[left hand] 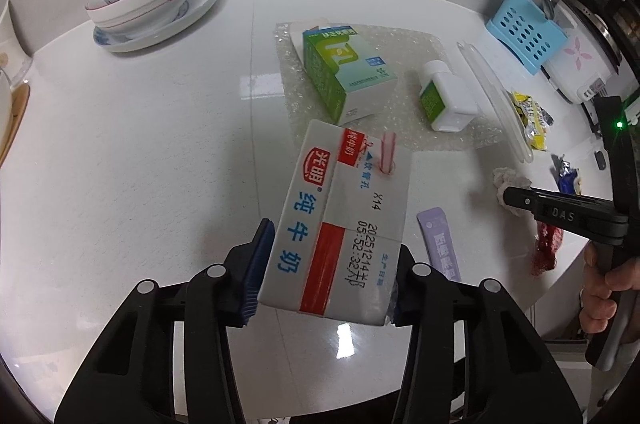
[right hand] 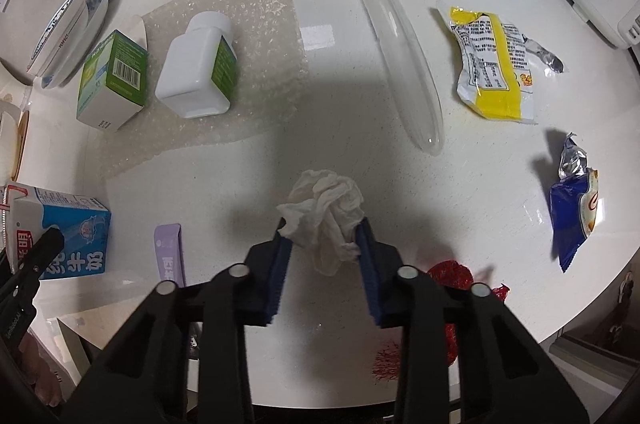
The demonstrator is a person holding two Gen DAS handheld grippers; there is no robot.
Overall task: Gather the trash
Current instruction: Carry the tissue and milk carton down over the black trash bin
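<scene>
Left gripper: fingers closed on the milk carton; it grips the lower sides, probably so the carton stays level with the straw end away from the pads.
Right gripper: fingers narrow around the tissue; the pads touch both sides, so I judge it is held.
Other trash: yellow wrapper, blue wrapper, purple sachet lie apart on the table.
Hidden: red wrapper mostly behind the right gripper; no bin is visible; whether the tissue is lifted I cannot tell.
</scene>
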